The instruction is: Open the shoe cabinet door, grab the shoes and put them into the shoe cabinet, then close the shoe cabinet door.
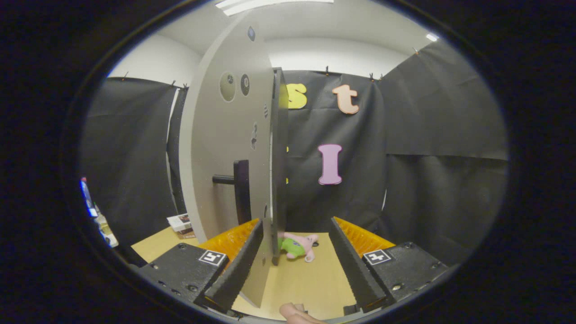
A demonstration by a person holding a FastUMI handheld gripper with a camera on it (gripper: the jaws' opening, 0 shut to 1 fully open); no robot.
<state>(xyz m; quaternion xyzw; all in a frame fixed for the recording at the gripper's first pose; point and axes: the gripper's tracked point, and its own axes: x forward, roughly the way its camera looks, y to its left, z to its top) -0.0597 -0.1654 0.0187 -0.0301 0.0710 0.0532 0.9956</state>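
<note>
A: Here we are at the shoe cabinet door (225, 148), seen nearly edge-on, with its free edge standing between the jaws. The gripper (297, 265) is spread wide and clamps nothing; the left finger looks close against the panel, though I can't tell if it touches.

B: And the handle (240, 189)?

A: A dark upright bar on a short stub, on the door's left face, just beyond the left finger.

B: What could go wrong?

A: My guess is that the panel's smooth, flat, matte face gives the ribbed finger little to bite on, so a push could slide off the edge. Swing it too hard and it may bounce back.

B: Any shoes?

A: None I can make out. Past the door, on the pale wooden desk (306, 283), lies a soft pink plush toy (299, 246) with a green patch. It's rounded and squashy, and the door's lower corner could snag it. Some small boxes (182, 225) sit to the left, by the door's far side.
</note>
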